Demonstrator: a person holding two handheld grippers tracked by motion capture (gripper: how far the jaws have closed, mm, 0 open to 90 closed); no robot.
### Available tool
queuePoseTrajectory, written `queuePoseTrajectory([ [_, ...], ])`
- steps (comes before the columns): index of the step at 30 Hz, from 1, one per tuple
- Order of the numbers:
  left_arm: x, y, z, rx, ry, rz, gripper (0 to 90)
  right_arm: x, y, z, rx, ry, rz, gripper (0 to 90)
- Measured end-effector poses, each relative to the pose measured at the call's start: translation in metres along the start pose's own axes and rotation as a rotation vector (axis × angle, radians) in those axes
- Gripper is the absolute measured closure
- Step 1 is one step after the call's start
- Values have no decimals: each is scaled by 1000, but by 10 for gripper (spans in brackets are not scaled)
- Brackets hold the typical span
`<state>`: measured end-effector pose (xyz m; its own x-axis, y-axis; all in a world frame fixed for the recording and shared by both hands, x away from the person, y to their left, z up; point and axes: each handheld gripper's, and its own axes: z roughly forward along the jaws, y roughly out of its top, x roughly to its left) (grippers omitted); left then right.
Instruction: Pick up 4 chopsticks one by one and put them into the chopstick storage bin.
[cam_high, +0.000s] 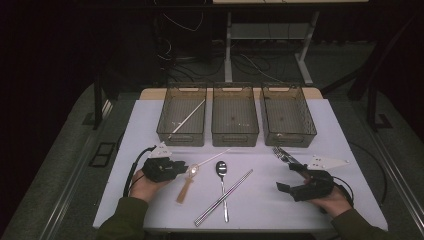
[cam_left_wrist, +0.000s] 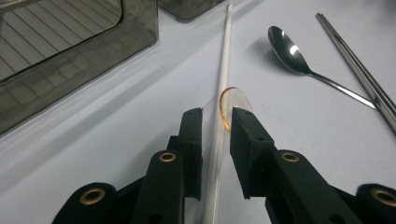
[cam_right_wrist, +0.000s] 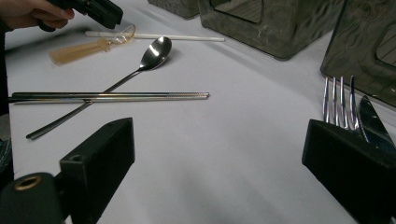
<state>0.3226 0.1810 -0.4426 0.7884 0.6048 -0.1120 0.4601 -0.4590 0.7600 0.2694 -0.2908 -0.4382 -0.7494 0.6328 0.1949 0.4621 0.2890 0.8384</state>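
I see the white stick (cam_left_wrist: 223, 84) running between my left tool's (cam_left_wrist: 215, 122) narrowed jaws, its near end cut off at 6 o'clock; whether the pads press it I cannot tell. An amber spoon (cam_left_wrist: 232, 103) sits at 1 o'clock. My right tool (cam_right_wrist: 219, 158) gapes empty. Three bins (cam_high: 235, 117) stand on the table (cam_high: 280, 200).

place: lab | signs: white table (cam_high: 150, 125), 3 grey bins (cam_high: 235, 120), loose floor cables (cam_high: 250, 62), dark surround
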Motion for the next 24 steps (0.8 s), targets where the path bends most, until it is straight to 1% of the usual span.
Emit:
queuePoseTrajectory([
  [3,0,-1,3,12,-2,4,750,0,0,0,0,-1,1,95],
  [4,0,-1,4,16,-3,-1,754,0,0,0,1,0,-2,95],
  [8,1,-1,6,26,-3,9,768,0,0,0,1,-2,-2,95],
  [9,1,-1,6,33,-3,18,770,0,0,0,1,-2,-3,95],
  [11,0,-1,7,39,-4,14,777,0,0,0,1,-2,-4,95],
  [12,0,-2,8,40,-3,19,778,0,0,0,0,-1,-5,95],
  [13,1,-2,8,50,-6,29,779,0,0,0,0,-1,-5,95],
  [15,0,-2,8,58,-3,30,786,0,0,0,0,-1,-5,95],
  [17,0,-2,10,60,-9,23,790,0,0,0,0,-1,-4,95],
  [24,1,-3,11,57,-10,22,809,0,0,0,0,-1,-6,95],
])
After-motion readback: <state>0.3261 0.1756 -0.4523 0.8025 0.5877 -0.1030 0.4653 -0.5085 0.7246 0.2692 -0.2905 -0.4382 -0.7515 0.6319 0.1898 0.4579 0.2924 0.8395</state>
